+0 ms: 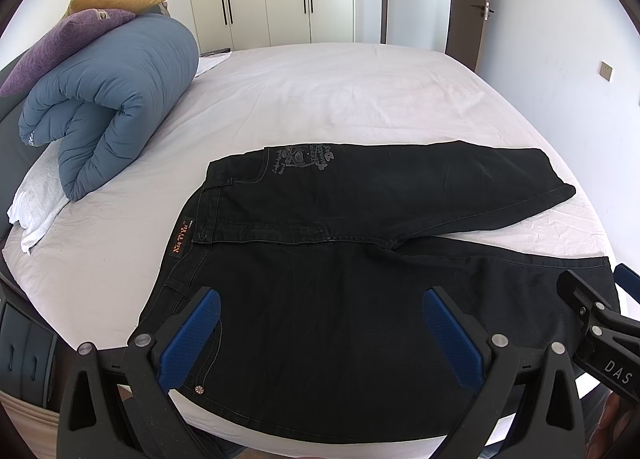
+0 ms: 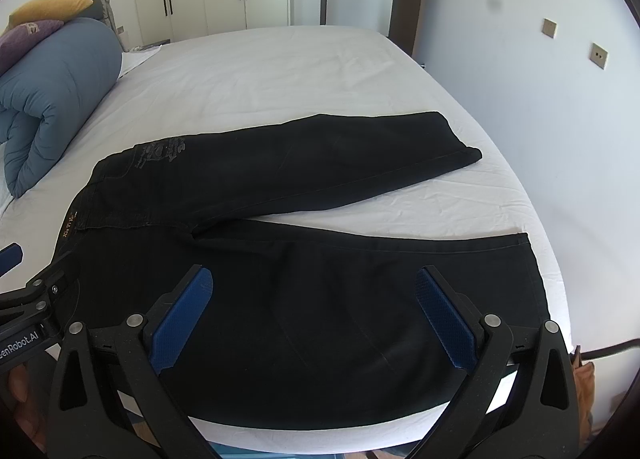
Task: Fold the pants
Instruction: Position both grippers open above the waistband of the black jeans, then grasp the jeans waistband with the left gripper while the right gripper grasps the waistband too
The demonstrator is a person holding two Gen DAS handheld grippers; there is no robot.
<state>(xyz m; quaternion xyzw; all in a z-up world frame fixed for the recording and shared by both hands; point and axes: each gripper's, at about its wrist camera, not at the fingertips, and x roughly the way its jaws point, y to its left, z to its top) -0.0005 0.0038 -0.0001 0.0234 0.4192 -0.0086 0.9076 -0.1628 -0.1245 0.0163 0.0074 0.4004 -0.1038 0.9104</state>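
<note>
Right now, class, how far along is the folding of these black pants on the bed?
Done: the black pants lie spread flat on the white bed, legs apart in a V, no fold made. In hand: nothing; the left claw and the right claw hover open over the near leg, gripping no cloth. Left: every fold, probably one leg laid onto the other first.

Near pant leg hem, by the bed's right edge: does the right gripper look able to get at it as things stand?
Probably yes. The right gripper hovers open over the black pants, and the near leg's hem lies flat and uncovered on the white sheet to its right. The left gripper sits on the opposite side, out of the way.
</note>
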